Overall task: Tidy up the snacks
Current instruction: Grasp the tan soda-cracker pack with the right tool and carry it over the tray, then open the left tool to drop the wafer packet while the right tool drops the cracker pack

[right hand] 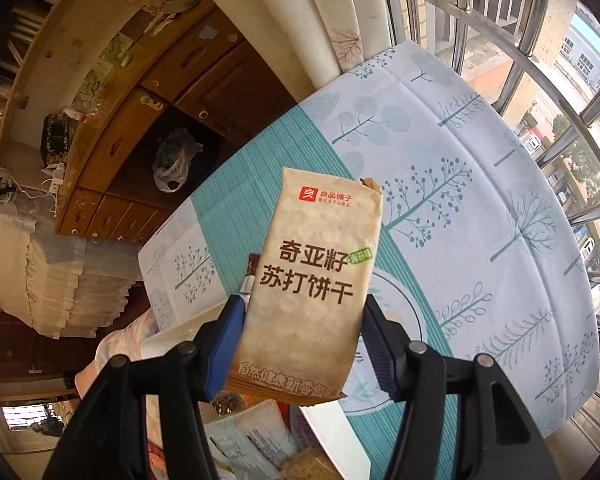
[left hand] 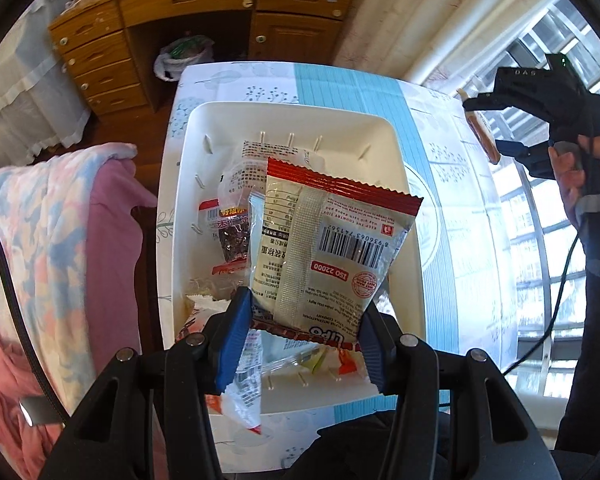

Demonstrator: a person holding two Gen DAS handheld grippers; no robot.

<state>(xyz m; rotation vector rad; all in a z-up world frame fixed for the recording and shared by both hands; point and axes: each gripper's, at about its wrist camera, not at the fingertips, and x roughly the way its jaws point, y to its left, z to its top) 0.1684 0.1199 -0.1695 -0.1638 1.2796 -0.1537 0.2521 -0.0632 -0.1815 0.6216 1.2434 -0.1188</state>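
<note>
The left tongs [left hand: 306,322] grip a red-edged packet [left hand: 332,248] stamped "ISO 22000". The right tongs [right hand: 304,340] hold a beige "BESTORE" cracker pack [right hand: 312,280].

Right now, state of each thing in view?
Left hand-held gripper: shut on red-edged packet, held over bin.
Right hand-held gripper: shut on cracker pack, lifted above table.
Bin: on table, holding several packets.

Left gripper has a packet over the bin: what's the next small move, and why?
Probably open the left gripper and let the red-edged packet drop: it hangs right above the white bin that already holds other snacks. The right gripper holds a cracker packet off to the side, out of the way.
</note>
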